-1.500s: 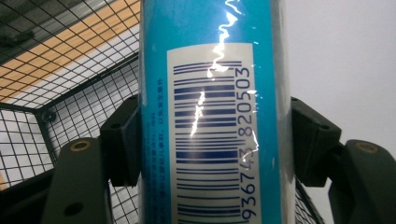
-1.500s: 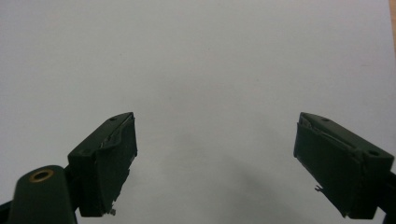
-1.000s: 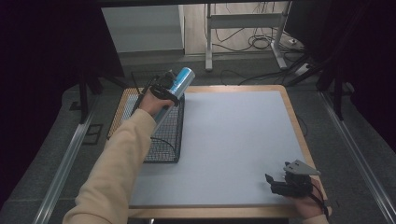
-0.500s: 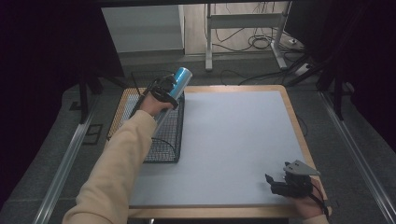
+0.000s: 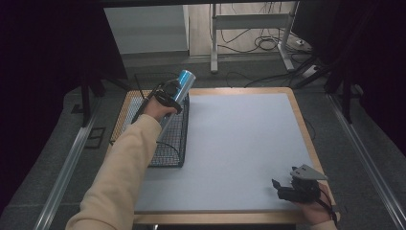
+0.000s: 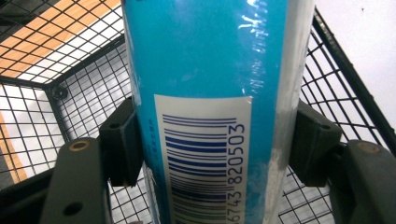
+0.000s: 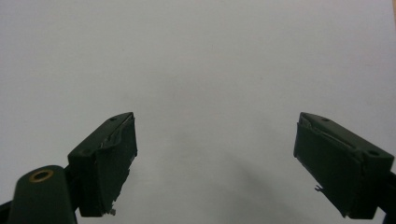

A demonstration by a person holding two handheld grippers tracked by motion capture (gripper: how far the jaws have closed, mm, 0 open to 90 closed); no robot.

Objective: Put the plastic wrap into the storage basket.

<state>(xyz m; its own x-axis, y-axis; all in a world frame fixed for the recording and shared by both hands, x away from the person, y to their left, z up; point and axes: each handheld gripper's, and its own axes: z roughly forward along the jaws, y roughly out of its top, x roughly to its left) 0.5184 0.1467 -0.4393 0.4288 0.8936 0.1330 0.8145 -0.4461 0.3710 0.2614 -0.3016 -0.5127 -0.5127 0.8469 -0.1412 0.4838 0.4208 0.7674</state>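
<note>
At the upper left of the high view, the left gripper (image 5: 168,92) holds a blue cylindrical can (image 5: 182,82) above the far end of the black wire basket (image 5: 165,153), which sits along the left edge of the white table mat (image 5: 239,143). Against the 2 earlier high-view frames, the can sits at almost the same spot, with at most a slight drift toward the far rim of the basket, and its tilt, top end up and away toward the upper right, is unchanged; the sleeved forearm (image 5: 124,167) reaches in from the lower left as before. In the left gripper view the 2 jaws press on either side of the can (image 6: 210,70), closed onto its body just beside the white barcode label (image 6: 203,154), and the basket's mesh (image 6: 56,93) lies below and behind the can. So the can is lifted clear of the mesh and is not resting in it. I judge this to be a carry over the basket, either lowering in or lifting out; the frames do not settle which. At the lower right of the high view, the right gripper (image 5: 287,189) rests on the mat near its front edge, unmoved across the frames. In the right gripper view its jaws stand wide apart with nothing between them, above bare mat (image 7: 196,60).
</note>
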